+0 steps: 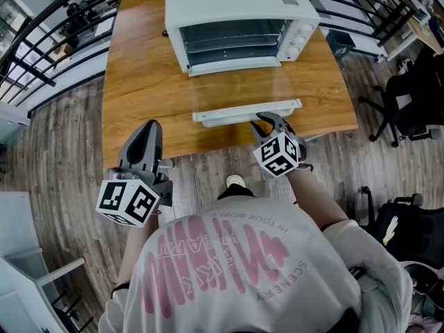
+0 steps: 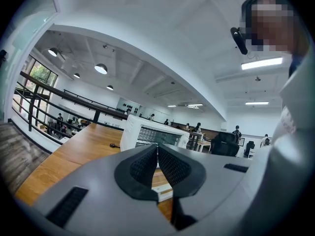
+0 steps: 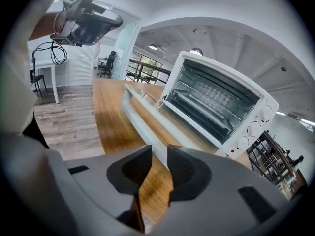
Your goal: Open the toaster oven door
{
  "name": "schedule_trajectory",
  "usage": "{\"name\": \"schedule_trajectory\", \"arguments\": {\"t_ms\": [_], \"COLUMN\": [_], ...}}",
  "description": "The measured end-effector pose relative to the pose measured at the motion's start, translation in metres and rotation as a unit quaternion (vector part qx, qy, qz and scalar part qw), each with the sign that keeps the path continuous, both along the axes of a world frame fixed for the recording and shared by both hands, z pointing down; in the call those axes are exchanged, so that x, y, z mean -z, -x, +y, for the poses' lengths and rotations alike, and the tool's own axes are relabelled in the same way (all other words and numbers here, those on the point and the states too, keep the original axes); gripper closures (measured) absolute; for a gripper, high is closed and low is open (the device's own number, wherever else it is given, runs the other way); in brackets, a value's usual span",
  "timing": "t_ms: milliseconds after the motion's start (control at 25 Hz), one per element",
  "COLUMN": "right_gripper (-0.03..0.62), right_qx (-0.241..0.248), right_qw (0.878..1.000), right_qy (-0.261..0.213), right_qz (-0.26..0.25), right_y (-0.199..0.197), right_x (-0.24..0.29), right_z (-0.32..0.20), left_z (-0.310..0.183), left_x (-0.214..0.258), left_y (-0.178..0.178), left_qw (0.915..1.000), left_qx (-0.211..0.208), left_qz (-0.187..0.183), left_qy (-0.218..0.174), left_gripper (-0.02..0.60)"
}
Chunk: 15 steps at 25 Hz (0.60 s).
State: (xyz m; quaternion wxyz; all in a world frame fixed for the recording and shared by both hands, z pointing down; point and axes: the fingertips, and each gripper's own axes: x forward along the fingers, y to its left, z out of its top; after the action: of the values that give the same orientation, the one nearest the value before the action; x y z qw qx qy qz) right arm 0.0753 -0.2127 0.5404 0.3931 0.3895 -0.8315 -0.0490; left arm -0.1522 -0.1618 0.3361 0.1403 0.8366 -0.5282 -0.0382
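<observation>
The white toaster oven [image 1: 236, 19] stands at the far side of the wooden table [image 1: 139, 82]. Its glass door [image 1: 239, 89] lies folded down flat toward me, and the wire racks inside show. Along the door's near edge runs the white handle [image 1: 229, 112]. My right gripper [image 1: 269, 120] reaches down onto the right part of that handle. In the right gripper view the handle [image 3: 142, 117] runs in between the jaws, and the right gripper [image 3: 159, 154] has its pads against both sides of it. My left gripper [image 1: 151, 125] hangs level over the table's near left edge, shut and holding nothing.
Black railings [image 1: 62, 40] run behind and to the left of the table. Office chairs [image 1: 409, 103] stand on the wood floor to the right. A white desk corner [image 1: 28, 269] sits at lower left. A small dark object [image 1: 166, 32] lies beside the oven.
</observation>
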Motion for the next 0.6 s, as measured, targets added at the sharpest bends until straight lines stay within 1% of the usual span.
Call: {"name": "schedule_trajectory", "arguments": {"t_ms": [600], "right_gripper": [0.494], "right_qx": [-0.001], "right_qw": [1.0], "right_qy": [0.017], "right_qz": [0.0], "right_y": [0.0], "right_x": [-0.011], "right_z": [0.003], "left_z": [-0.001], "left_x": [0.0], "left_y": [0.0], "left_qw": [1.0], "left_qx": [0.001], "left_qz": [-0.002], "left_qy": [0.0], "left_gripper": [0.557]}}
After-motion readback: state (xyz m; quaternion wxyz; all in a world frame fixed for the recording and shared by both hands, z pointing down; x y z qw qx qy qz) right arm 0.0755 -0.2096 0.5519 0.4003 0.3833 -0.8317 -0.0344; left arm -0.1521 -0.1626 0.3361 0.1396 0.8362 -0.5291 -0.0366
